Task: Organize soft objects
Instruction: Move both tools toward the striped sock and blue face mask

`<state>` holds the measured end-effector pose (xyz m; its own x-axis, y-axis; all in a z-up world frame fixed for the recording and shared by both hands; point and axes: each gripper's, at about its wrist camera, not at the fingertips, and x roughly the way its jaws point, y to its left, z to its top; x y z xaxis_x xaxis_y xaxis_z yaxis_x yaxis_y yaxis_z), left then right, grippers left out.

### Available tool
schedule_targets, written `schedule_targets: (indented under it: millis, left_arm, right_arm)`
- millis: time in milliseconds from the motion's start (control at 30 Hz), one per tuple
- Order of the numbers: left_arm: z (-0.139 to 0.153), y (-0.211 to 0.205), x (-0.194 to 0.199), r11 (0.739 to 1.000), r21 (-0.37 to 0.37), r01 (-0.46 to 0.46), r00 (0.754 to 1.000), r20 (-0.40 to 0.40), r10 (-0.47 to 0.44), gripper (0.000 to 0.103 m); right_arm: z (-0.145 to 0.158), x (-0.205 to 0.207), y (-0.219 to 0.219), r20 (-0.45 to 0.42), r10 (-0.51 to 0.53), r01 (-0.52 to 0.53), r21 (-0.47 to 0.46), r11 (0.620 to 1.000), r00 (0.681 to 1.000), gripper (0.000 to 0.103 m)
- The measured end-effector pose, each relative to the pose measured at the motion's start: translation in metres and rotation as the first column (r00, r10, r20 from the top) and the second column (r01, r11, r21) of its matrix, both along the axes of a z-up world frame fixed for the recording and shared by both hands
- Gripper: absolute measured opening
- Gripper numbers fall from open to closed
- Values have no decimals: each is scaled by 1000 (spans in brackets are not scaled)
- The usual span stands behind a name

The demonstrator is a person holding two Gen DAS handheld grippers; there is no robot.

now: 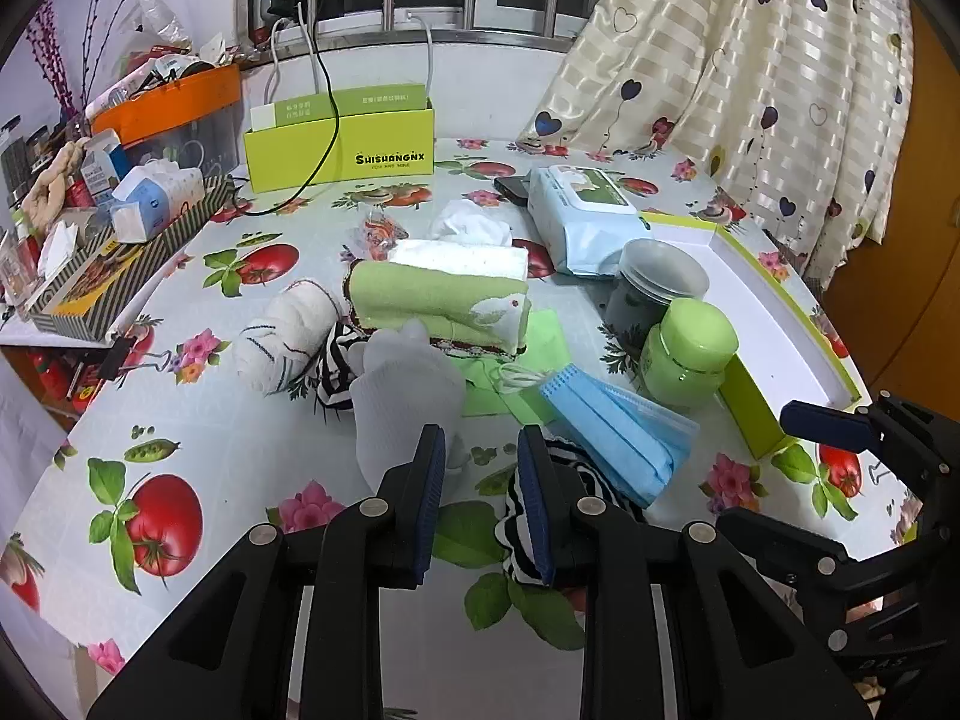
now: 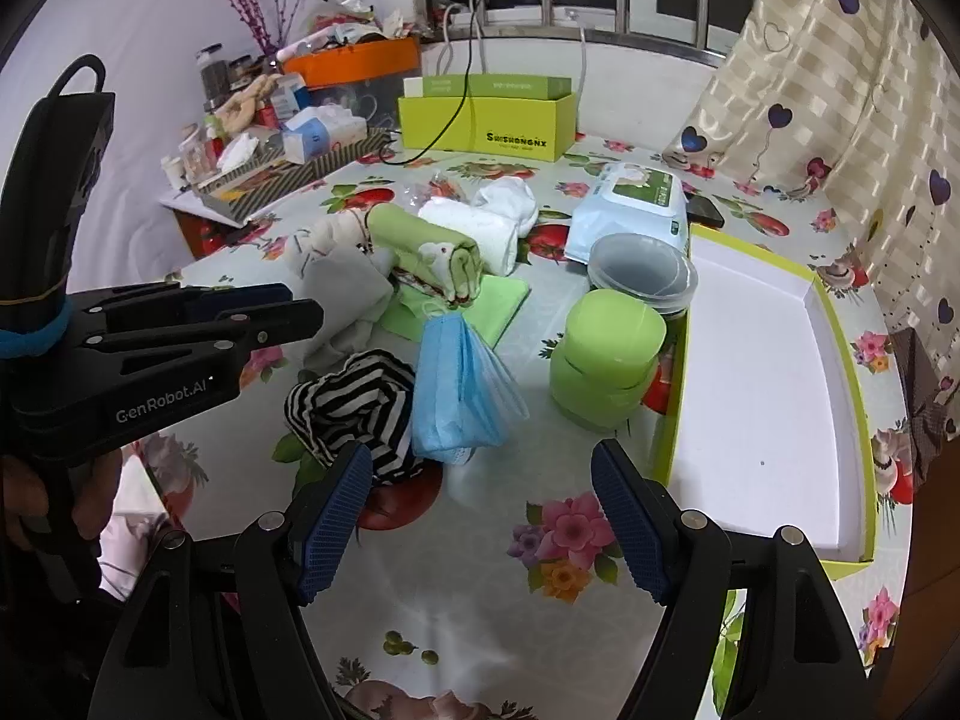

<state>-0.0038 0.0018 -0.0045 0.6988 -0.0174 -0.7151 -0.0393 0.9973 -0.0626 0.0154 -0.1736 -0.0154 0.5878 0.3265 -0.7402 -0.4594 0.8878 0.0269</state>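
Note:
My left gripper [image 1: 480, 480] is open a little above the table, with only tablecloth between its fingers. A white sock [image 1: 408, 396] lies just left of its left finger. A black-and-white striped sock [image 1: 522, 510] lies behind its right finger. Blue face masks [image 2: 462, 390] are stacked straight ahead of my wide-open right gripper [image 2: 480, 492], which holds nothing; the striped sock [image 2: 354, 396] is to its left. Further back are a rolled green towel [image 1: 438, 300], a rolled white towel [image 1: 462, 258] and a white sock bundle [image 1: 288, 336]. The left gripper [image 2: 303, 305] shows from the side.
A green-rimmed box lid [image 2: 768, 372] with a white inside lies on the right. A green jar [image 2: 606, 354], a grey tub [image 2: 642, 270] and a wet-wipes pack [image 2: 630, 210] stand beside it. A green box [image 1: 342, 144] and cluttered trays [image 1: 120, 240] are at the back left.

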Motion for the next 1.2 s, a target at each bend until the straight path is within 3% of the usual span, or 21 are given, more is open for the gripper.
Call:
schedule_targets:
  millis: [1200]
  left_arm:
    - [2,17,-1,998,-55,-15,999,37,17,26]
  right_arm:
    - [-5,7,7,25,28,-29,20,999,999,76]
